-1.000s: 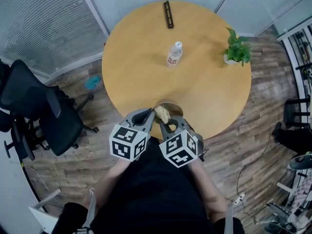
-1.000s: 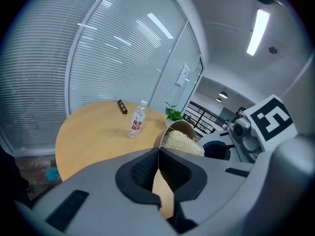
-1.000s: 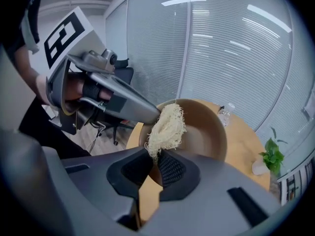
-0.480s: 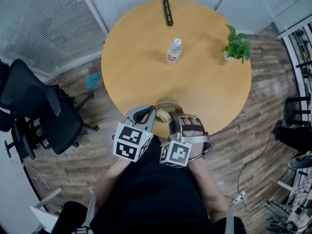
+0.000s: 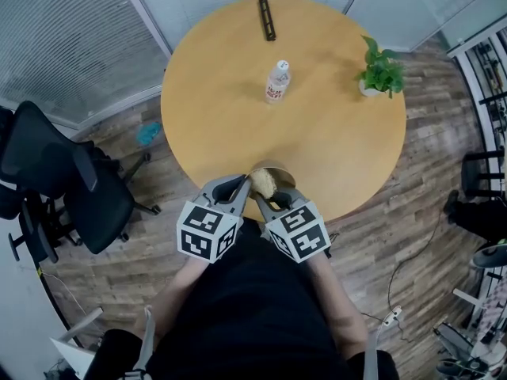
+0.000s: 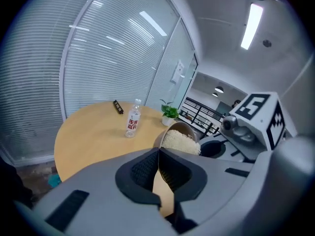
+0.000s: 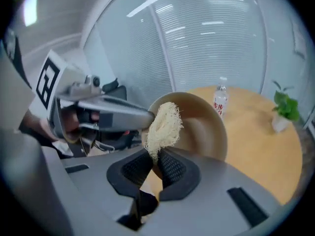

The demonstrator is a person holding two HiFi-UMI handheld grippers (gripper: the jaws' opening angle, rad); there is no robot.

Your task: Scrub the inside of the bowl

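A tan bowl (image 5: pixel 276 168) is tilted up over the near edge of the round wooden table (image 5: pixel 222 109). My left gripper (image 5: pixel 242 187) is shut on the bowl's rim; in the left gripper view the rim (image 6: pixel 158 140) runs between the closed pads. My right gripper (image 5: pixel 263 199) is shut on a pale fibrous scrubber (image 5: pixel 263 182) that lies inside the bowl. In the right gripper view the scrubber (image 7: pixel 163 126) rises from the jaws against the bowl's inner wall (image 7: pixel 204 127), with the left gripper (image 7: pixel 114 112) clamped on the rim beside it.
A water bottle (image 5: pixel 276 81) stands mid-table, a small potted plant (image 5: pixel 380 70) at the right edge and a black bar (image 5: pixel 266 18) at the far edge. A black office chair (image 5: pixel 67 184) stands on the floor to the left.
The right gripper rolled over to one side and back, turning the scrubber inside the bowl. The left gripper and the bowl stayed where they were.
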